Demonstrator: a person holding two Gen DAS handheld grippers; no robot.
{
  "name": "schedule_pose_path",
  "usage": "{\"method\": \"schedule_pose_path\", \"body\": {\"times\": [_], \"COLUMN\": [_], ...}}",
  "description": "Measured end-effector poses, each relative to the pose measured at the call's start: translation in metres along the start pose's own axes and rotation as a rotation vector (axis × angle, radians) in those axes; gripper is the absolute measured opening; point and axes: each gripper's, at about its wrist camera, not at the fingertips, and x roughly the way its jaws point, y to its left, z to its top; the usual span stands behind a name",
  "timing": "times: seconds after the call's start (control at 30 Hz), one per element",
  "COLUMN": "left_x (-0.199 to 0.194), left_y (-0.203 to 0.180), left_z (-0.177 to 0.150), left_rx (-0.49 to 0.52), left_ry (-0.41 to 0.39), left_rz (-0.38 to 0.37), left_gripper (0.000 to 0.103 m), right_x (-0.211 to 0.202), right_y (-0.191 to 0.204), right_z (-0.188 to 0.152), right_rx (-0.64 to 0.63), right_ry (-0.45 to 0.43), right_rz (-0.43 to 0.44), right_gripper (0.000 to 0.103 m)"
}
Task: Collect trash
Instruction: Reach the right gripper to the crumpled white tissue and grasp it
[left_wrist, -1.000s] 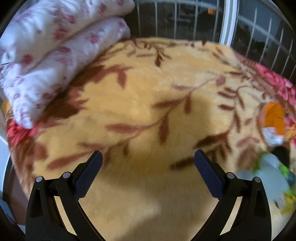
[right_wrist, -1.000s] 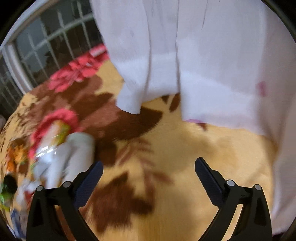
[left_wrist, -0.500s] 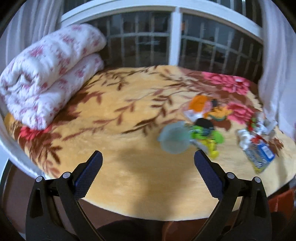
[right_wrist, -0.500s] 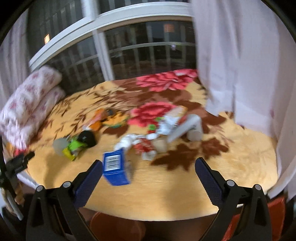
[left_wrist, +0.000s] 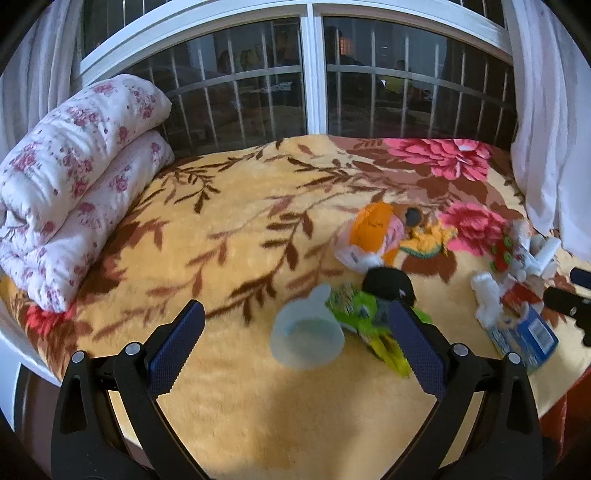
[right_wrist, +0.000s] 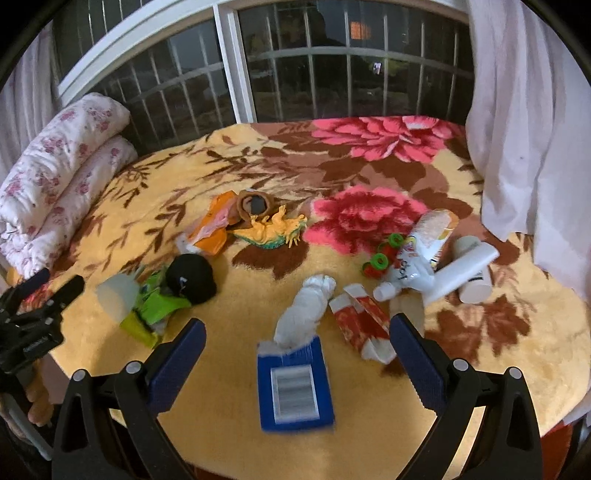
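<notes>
Trash lies scattered on a floral blanket (right_wrist: 229, 155). A clear plastic cup (left_wrist: 307, 336) lies just ahead of my open, empty left gripper (left_wrist: 295, 349), beside a green wrapper (left_wrist: 364, 317) and a black cap (left_wrist: 388, 283). An orange packet (left_wrist: 373, 230) lies farther off. My right gripper (right_wrist: 297, 363) is open and empty, with a blue box (right_wrist: 293, 384) between its fingers' line of sight. A crumpled white tissue (right_wrist: 306, 310), a red-and-white carton (right_wrist: 360, 321), a white tube (right_wrist: 461, 275) and a snack bag (right_wrist: 430, 236) lie beyond. The left gripper (right_wrist: 40, 302) shows at the right wrist view's left edge.
A rolled flowered quilt (left_wrist: 74, 177) lies at the left. A barred window (left_wrist: 310, 74) stands behind the bed. A white curtain (right_wrist: 528, 122) hangs at the right. A yellow toy dinosaur (right_wrist: 273, 230) and a red toy with green wheels (right_wrist: 384, 254) lie among the trash.
Both grippers have pulled back from close over the blanket, so the whole bed and the trash came into view. Both stay open.
</notes>
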Motion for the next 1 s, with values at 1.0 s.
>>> {"method": "schedule_pose_path", "body": {"times": [1.0], "left_x": [0.043], "left_y": [0.029], "left_z": [0.004], "left_rx": [-0.050], "left_ry": [0.027], "left_rz": [-0.036], "left_gripper": [0.097], "right_x": [0.109], "right_y": [0.010], "right_z": [0.037], "right_rx": [0.014], "right_ry": [0.397], "right_rz": [0.000], "right_gripper": [0.098]}}
